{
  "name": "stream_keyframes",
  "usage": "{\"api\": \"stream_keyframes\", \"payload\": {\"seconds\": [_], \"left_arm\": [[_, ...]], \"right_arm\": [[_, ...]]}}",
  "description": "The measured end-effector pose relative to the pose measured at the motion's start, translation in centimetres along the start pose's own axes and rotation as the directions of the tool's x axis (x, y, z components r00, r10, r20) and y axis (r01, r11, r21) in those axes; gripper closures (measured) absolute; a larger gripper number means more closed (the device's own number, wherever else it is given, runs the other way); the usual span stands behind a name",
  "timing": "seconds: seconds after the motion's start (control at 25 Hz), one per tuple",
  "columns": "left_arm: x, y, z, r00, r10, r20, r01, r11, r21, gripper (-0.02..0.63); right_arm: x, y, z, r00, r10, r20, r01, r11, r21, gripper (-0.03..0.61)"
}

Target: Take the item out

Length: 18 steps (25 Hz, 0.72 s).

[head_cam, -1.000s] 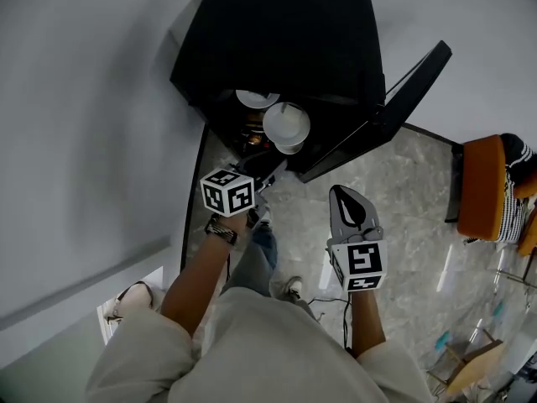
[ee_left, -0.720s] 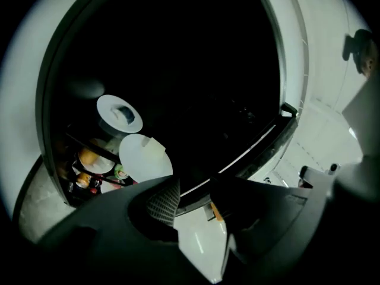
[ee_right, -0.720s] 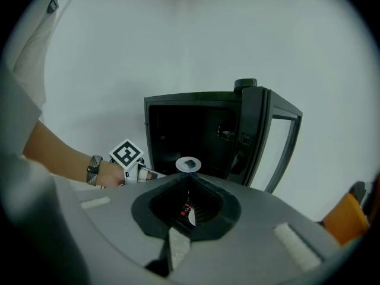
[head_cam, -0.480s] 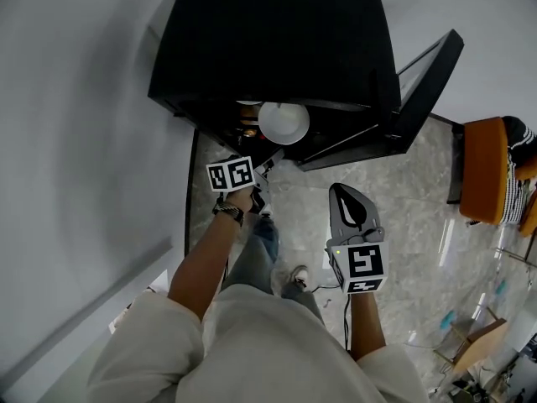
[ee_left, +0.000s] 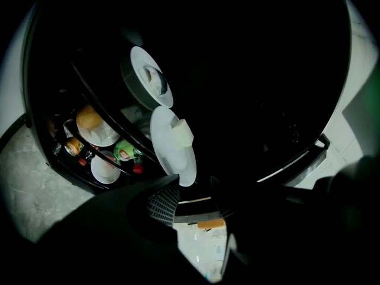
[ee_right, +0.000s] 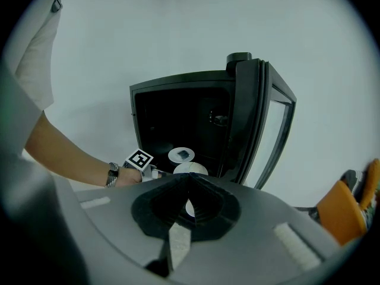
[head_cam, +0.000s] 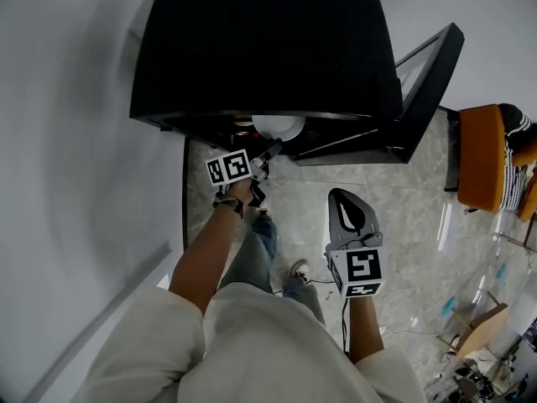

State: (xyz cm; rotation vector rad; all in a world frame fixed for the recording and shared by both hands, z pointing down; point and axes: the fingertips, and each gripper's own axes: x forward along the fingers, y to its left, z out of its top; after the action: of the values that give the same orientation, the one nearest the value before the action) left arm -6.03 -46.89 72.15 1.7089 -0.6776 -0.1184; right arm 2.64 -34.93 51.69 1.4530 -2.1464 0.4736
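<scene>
Left gripper (ee_left: 193, 186) is up at the cabinet (head_cam: 268, 49) mouth. Its fingers (ee_left: 163, 202) are wide and closing in, w/ the near rim of the white plate (ee_left: 172, 162) right at the gap betw the tips. Can't see the pads pressing on it, so I'd call it lined up, not gripped.

The plate sits on an upper shelf just inside the opening, w/ a pale block (ee_left: 180, 133) resting on top.

It looks like glazed ceramic: stiff, no give, prob some weight, slick under the pads, and it'll chip or break if it knocks the shelf edge. The block looks loose, so any tilt and it could slide off.

Best hold, I'd say, is the near rim. Push deep so the ribbed pads get past the lip, then squeeze firm and draw it straight out, level.

Behind it there's a 2nd dish (ee_left: 148, 76) further in on the same level, close enough to bump. Below is a lower shelf w/ bowls and small cans (ee_left: 95, 129), well clear of the grab.

The door (head_cam: 424, 91) is swung open to the right.

Right gripper (ee_right: 189, 178) has its fingers together w/ nothing in them. It hangs low over the floor (head_cam: 403, 217), well apart from the cabinet.
</scene>
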Motion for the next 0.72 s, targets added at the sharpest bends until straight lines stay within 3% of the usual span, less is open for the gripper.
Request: {"api": "stream_keyframes", "payload": {"seconds": [0.28,0.72], "left_arm": [[0.2,1.0,-1.7,0.999,0.023,-0.031,-0.024,0.999,-0.048,0.446],[3.1,2.1,0.6,1.0,0.015,-0.002,-0.015,0.994,-0.105,0.443]], "right_arm": [[0.6,-0.2,-0.1,1.0,0.001,-0.01,-0.001,1.0,0.012,0.572],[0.8,-1.0,-0.7,0.999,-0.01,-0.032,0.011,1.0,0.018,0.572]]}}
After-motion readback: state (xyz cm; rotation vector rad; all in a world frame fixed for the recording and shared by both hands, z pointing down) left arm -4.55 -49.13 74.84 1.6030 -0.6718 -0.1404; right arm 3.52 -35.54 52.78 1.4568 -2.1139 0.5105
